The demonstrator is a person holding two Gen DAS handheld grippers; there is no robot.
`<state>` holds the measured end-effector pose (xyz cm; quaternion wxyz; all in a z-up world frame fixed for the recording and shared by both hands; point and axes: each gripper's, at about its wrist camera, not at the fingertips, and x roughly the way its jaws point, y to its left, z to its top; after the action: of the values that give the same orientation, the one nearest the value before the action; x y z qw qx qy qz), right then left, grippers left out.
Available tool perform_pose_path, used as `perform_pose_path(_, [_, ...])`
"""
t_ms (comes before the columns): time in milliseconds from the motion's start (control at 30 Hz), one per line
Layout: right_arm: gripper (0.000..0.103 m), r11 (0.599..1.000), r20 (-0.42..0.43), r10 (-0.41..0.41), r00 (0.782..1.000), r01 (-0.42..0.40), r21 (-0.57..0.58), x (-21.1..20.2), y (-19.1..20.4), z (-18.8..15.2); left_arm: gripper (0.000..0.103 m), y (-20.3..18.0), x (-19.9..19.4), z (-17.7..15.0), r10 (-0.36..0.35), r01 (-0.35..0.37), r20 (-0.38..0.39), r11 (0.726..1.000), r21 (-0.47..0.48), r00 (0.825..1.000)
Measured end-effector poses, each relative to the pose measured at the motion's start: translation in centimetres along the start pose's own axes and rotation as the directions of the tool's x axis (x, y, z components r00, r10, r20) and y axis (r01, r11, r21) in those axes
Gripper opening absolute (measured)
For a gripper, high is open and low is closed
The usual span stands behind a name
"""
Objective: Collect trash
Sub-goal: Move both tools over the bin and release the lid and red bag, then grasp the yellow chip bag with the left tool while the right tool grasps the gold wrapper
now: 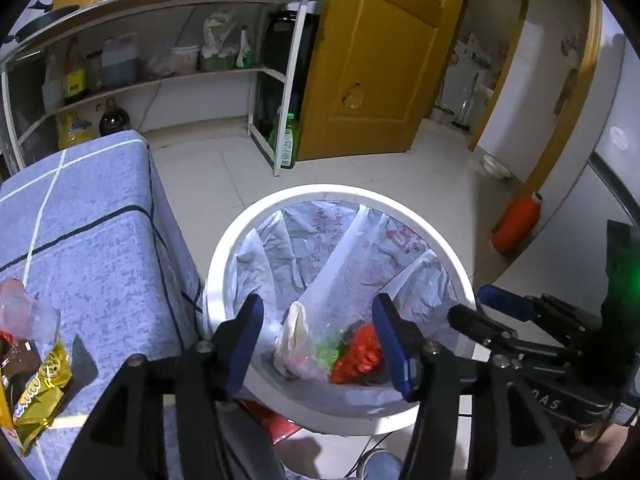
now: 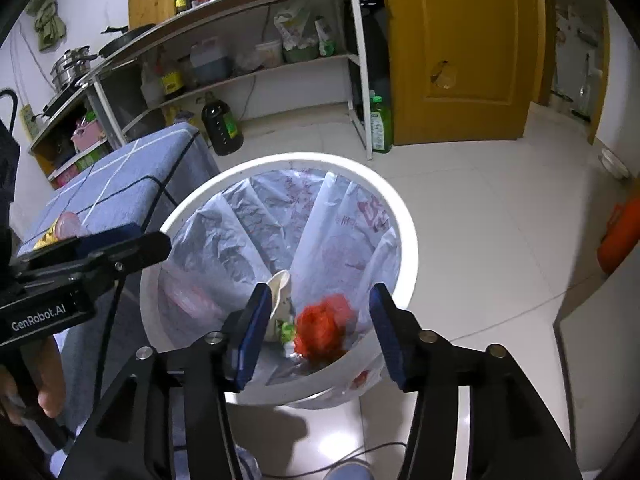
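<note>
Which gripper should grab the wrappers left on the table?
Left, probably. The wrappers lie beside the open left gripper; the open right gripper sits farther away, across the bin.

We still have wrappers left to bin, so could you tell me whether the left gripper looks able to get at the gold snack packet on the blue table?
Probably yes. The left gripper is open and empty over the bin, and the gold snack packet lies uncovered on the blue table just to its left, with nothing between them.
</note>
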<state>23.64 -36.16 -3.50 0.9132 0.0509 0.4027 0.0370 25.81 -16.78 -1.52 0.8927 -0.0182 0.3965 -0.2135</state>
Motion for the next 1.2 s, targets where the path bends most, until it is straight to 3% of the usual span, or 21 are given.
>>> perform_pose_path(267, [0.053, 1.000, 0.048, 0.022, 0.999, -0.022, 0.002, -1.8, 0.7, 0.5, 0.062, 0.8, -2.4, 0.1, -0.007, 0.008, 0.043, 1.000, -0.025, 0.999])
perform_pose_path(567, [0.053, 0.987, 0.101, 0.135, 0.986, -0.125, -0.103, -4.7, 5.8, 1.0, 0.062, 4.6, -8.3, -1.8, 0.077, -0.071, 0.099, 0.996, -0.061, 0.992])
perform_pose_path(867, [0.053, 0.943, 0.058, 0.259, 0.964, -0.240, -0.231, -4.6, 12.9, 0.7, 0.062, 10.0, -14.2, -5.0, 0.184, -0.165, 0.131, 0.975, -0.148, 0.974])
perform_pose_path(1200, [0.053, 0.899, -0.018, 0.328, 0.945, -0.317, -0.303, -2.3, 18.9, 0.5, 0.064, 16.5, -17.9, -8.5, 0.286, -0.249, 0.126, 0.936, -0.250, 0.950])
